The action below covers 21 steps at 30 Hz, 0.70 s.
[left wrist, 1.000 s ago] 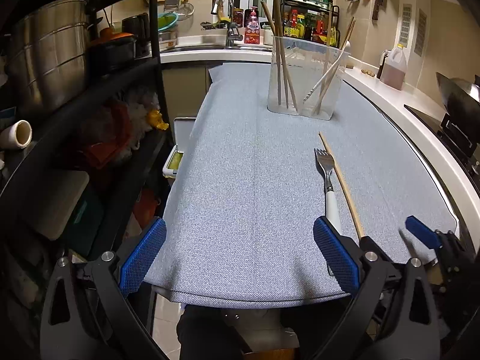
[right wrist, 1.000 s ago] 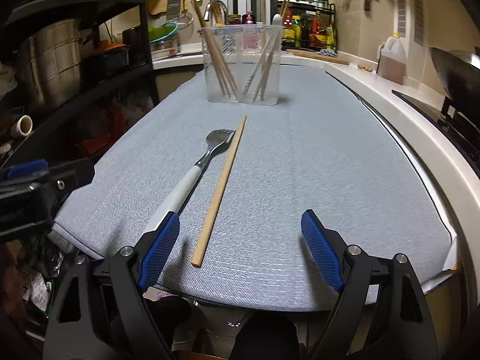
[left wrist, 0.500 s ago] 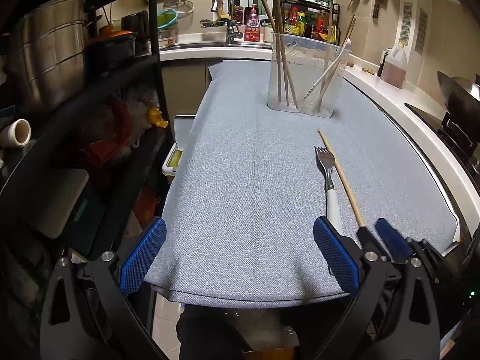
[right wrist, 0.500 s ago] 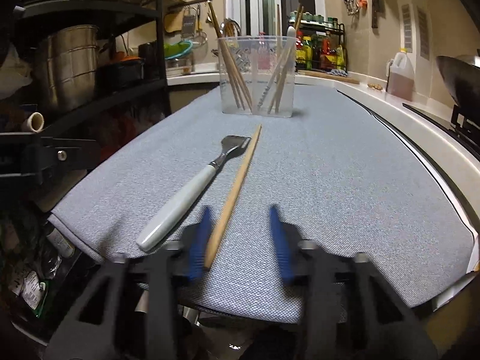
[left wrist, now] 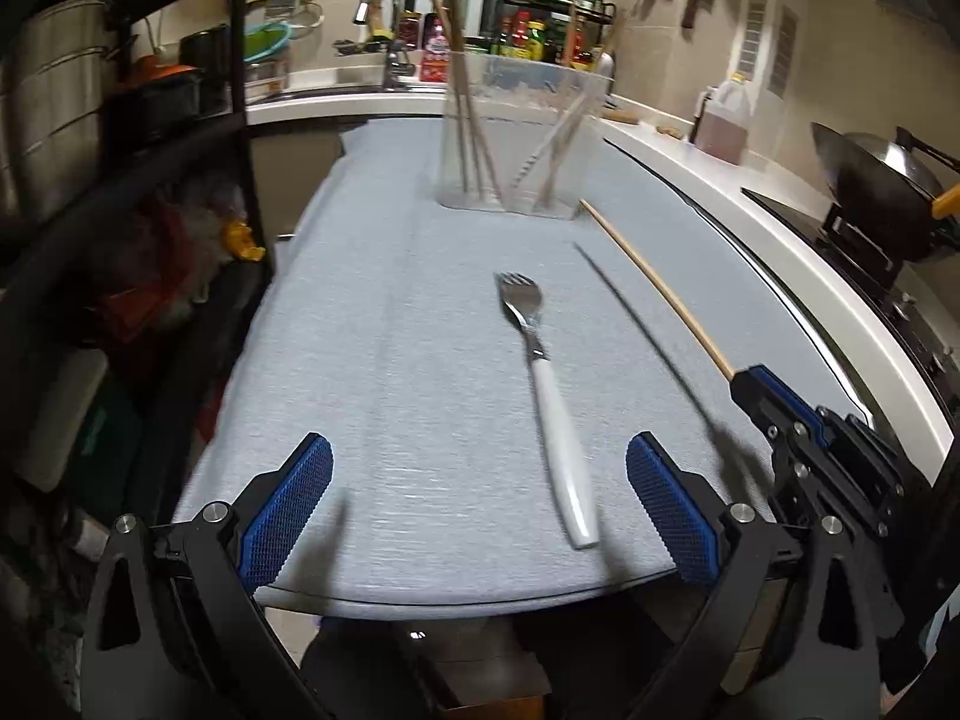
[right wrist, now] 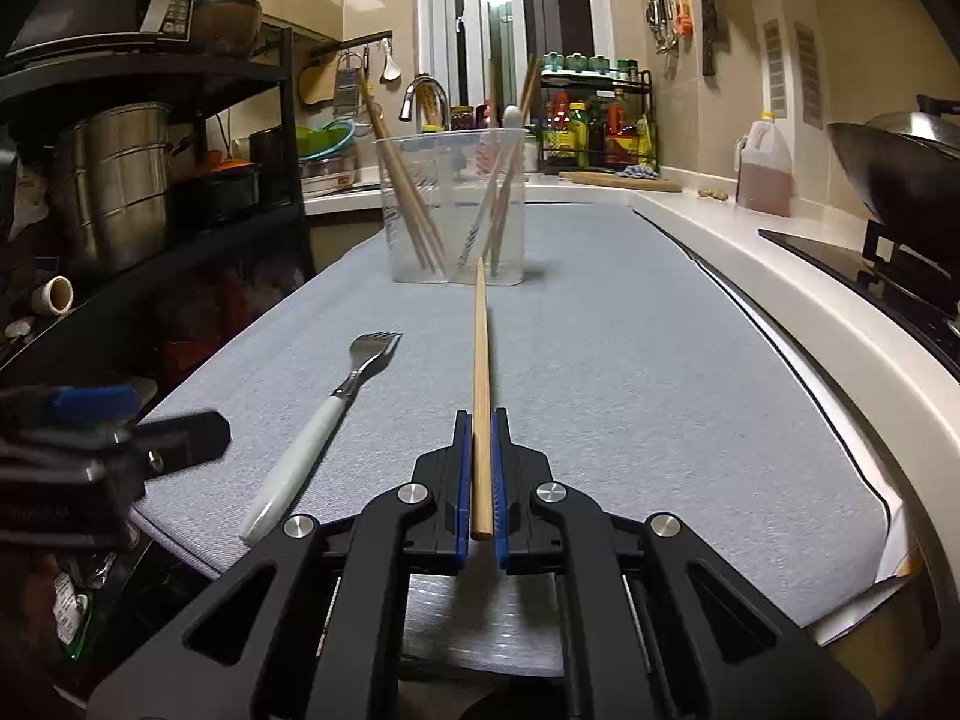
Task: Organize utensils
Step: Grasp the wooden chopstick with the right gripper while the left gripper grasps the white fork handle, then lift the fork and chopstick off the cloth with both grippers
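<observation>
Chopstick (right wrist: 480, 384) lifted since earlier | right fingers (right wrist: 463, 468) clamp it | left fingers (left wrist: 288, 504) apart

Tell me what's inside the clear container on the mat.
The clear container holds several wooden chopsticks leaning against its walls, plus a white-handled utensil whose lower end is blurred.

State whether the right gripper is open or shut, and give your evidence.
Shut. In the right wrist view the right gripper's blue pads press both sides of the wooden chopstick, which points toward the clear utensil holder.
</observation>
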Each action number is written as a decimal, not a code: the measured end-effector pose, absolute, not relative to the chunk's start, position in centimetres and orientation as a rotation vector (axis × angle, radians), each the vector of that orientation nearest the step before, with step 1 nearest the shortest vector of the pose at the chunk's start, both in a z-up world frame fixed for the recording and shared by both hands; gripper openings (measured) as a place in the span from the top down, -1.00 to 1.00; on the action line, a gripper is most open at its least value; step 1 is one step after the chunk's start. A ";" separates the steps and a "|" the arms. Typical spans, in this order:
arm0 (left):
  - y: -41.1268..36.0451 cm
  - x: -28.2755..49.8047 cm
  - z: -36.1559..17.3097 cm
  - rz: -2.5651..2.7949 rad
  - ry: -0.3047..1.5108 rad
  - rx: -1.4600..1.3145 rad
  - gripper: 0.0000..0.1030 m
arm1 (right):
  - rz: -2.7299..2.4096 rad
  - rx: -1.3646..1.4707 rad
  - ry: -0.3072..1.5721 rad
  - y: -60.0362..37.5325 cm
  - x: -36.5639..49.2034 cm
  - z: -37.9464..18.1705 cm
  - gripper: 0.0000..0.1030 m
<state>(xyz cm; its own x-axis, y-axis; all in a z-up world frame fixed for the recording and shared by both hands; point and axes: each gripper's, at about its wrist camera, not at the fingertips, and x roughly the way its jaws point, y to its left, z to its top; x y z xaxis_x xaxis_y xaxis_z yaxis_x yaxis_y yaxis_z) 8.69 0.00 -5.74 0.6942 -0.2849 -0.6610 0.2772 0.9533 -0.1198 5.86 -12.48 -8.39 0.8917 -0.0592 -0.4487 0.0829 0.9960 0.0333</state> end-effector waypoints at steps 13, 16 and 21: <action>-3.7 8.6 -8.6 -0.318 0.682 0.098 -0.20 | -0.107 0.076 0.487 -14.2 4.9 -9.0 0.88; -3.4 8.7 -8.3 -0.322 0.661 0.092 0.37 | -0.111 0.084 0.491 -14.4 4.9 -9.2 0.88; -3.1 9.3 -8.1 -0.351 0.683 0.070 0.66 | -0.113 0.085 0.488 -14.4 4.7 -9.0 0.88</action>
